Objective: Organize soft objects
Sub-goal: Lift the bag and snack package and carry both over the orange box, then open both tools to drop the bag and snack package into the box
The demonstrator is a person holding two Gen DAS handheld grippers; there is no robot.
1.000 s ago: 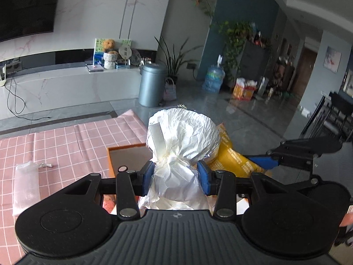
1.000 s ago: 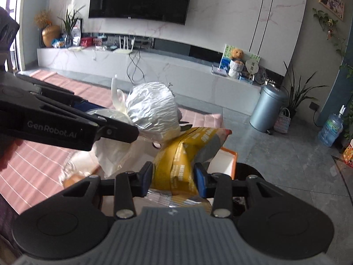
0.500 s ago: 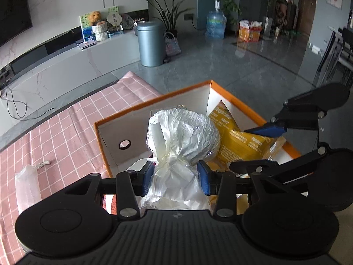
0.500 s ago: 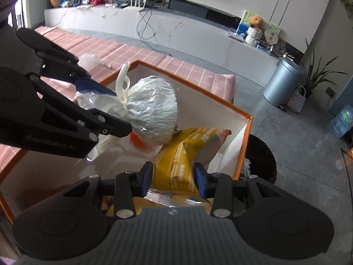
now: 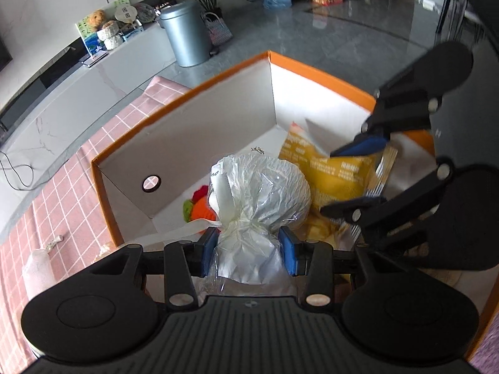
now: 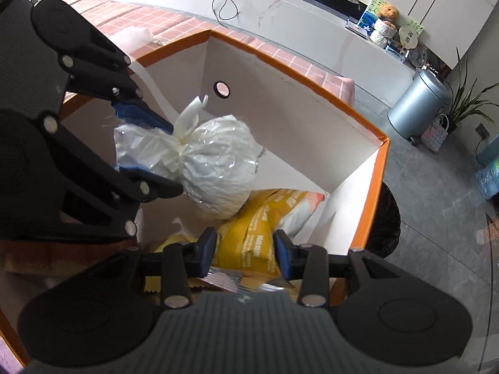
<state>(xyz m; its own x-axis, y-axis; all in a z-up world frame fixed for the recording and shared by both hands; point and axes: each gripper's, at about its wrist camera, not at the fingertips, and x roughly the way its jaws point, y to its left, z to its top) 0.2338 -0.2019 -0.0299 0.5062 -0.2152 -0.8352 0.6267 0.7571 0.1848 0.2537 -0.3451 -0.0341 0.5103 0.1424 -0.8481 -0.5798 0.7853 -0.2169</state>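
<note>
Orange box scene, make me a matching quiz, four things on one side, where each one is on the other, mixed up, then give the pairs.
Things:
1. white tied bag
2. yellow snack bag
3. crochet toy
4. grey bin

Places:
A. on the floor beyond the box
B. in the right claw
C. on the box floor, beside the white bag
D. in the left claw

Pairs: 1-D, 2-B, 3-C, 4-A

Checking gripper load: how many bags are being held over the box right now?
2. White plastic bag pinched at its knot by the left gripper; yellow snack bag in the right gripper, beside it inside the orange box. Others may be hidden underneath.
</note>
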